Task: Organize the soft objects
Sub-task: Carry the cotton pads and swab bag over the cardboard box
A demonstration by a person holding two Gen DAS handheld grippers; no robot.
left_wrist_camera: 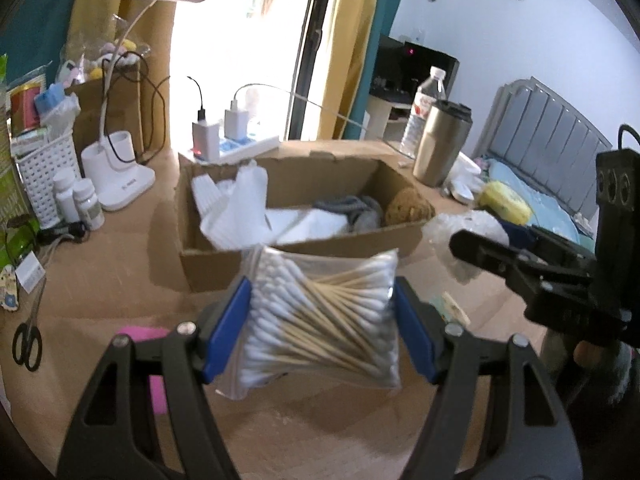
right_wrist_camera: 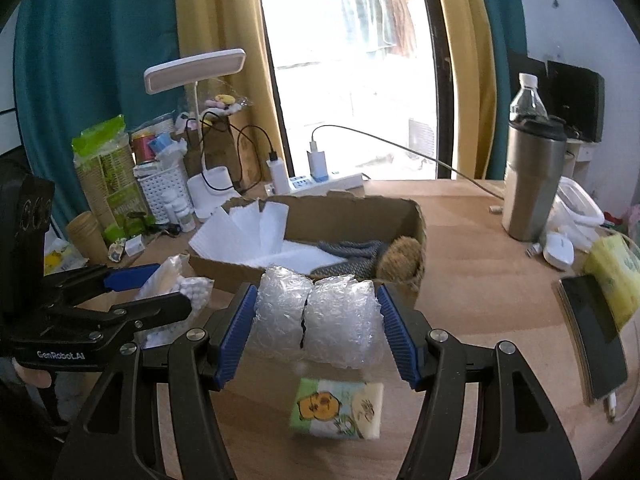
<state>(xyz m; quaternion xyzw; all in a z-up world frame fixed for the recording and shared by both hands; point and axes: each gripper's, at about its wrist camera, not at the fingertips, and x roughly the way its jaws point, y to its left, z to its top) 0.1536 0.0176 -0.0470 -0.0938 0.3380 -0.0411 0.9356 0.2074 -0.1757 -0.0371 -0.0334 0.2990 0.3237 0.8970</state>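
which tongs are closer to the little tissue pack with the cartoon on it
Right. The right tongs, shut on the bubble wrap, hang directly over the tissue pack. The left tongs, holding the cotton swab bag, sit off to its left.

Glossy crinkled bubble wrap (right_wrist_camera: pixel 316 320), matt brown cardboard box (right_wrist_camera: pixel 344 208), brushed-metal tumbler (right_wrist_camera: pixel 532 184), smooth wooden table (right_wrist_camera: pixel 480 280).

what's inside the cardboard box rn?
Inside the cardboard box: white foam sheets at the left end, a grey knitted cloth mid-right, a brown fibrous ball in the right corner. Whatever lies under the sheets and cloth is covered.
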